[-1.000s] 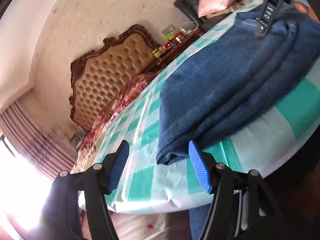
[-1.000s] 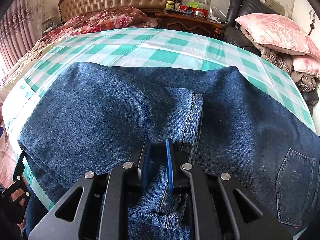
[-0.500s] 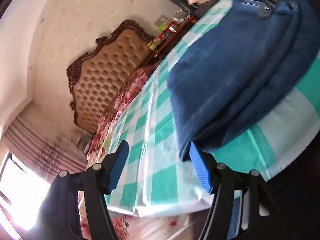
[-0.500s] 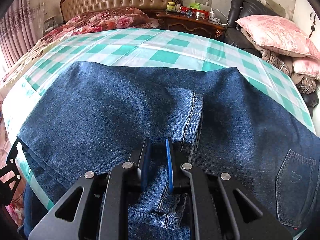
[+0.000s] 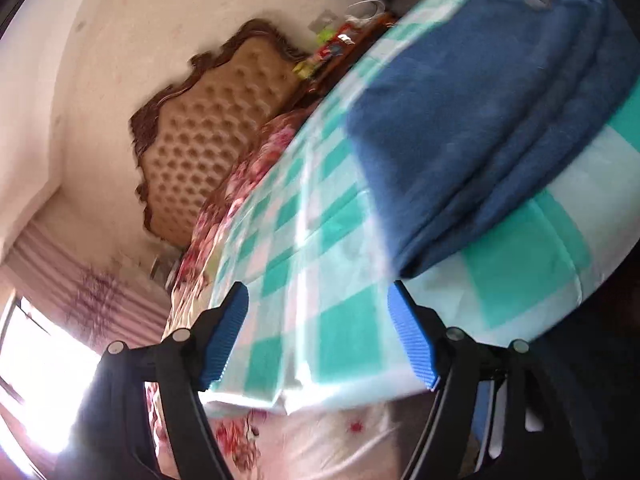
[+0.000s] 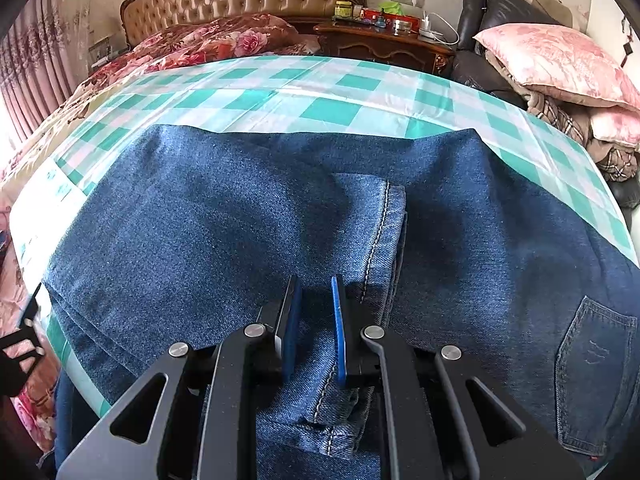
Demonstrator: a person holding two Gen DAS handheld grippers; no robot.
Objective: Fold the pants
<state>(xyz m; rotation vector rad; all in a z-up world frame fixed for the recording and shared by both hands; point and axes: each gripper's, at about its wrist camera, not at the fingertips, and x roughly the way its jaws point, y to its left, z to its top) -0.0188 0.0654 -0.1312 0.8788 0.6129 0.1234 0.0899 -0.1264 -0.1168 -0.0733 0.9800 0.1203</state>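
Checked cloth (image 6: 320, 92), pants (image 6: 200, 220) in right tongs (image 6: 314, 320)

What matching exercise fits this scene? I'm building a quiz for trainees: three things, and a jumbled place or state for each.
1. left gripper
2. right gripper
3. pink pillow

a. piled at the far right, beside the table
b. jaws wide, nothing between them, just been opening
c. jaws narrow, around the jeans hem

Pairs: 1-b, 2-c, 3-a
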